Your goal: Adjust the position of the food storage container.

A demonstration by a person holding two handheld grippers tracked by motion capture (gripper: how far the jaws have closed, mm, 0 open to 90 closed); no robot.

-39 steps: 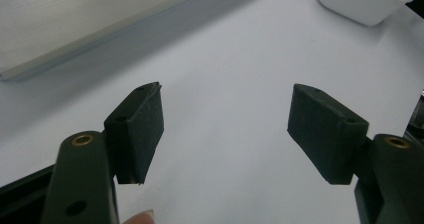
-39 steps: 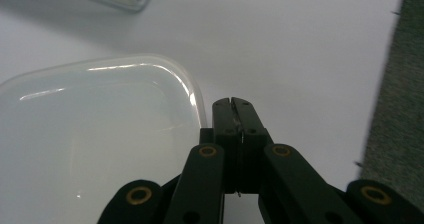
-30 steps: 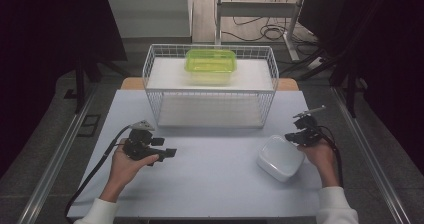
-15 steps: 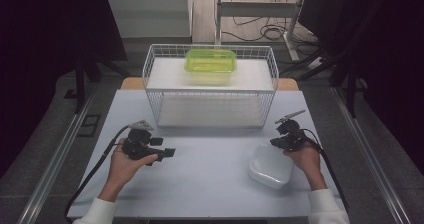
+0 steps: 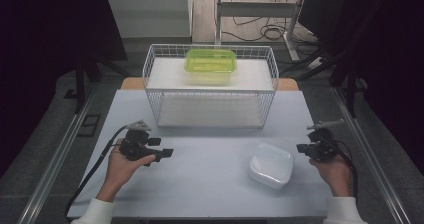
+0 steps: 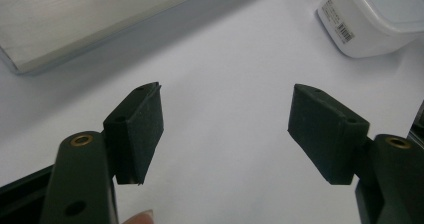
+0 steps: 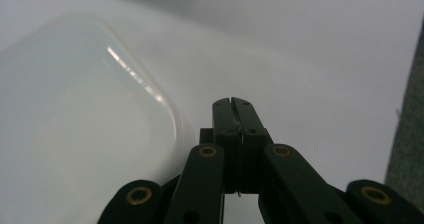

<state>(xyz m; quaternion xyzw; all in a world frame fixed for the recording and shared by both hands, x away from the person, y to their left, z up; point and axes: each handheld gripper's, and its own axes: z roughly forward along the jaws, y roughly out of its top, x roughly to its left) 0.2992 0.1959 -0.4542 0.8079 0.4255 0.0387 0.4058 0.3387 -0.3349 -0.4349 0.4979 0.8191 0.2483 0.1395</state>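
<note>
A white lidded container (image 5: pixel 270 165) lies on the white table (image 5: pixel 210 194), right of centre. My right gripper (image 5: pixel 302 147) is just right of it, apart from it, pointing left with its jaws shut on nothing. In the right gripper view the shut gripper (image 7: pixel 233 105) points past the container (image 7: pixel 75 114), which is blurred at the left. My left gripper (image 5: pixel 161 147) rests at the table's left with its jaws open. In the left gripper view the open gripper (image 6: pixel 225 129) has only bare table between its pads, with the container (image 6: pixel 375 14) far off at the upper right.
A white wire basket (image 5: pixel 150 74) stands at the back of the table, with a green lidded container (image 5: pixel 210 64) on top of it. Its base board (image 6: pixel 75 19) shows in the left gripper view. Dark floor and a rail (image 5: pixel 372 164) run past the table's right edge.
My right gripper went left against the white container, which shifted a little left and nearer, then drew back to the right. The left hand stayed still.
</note>
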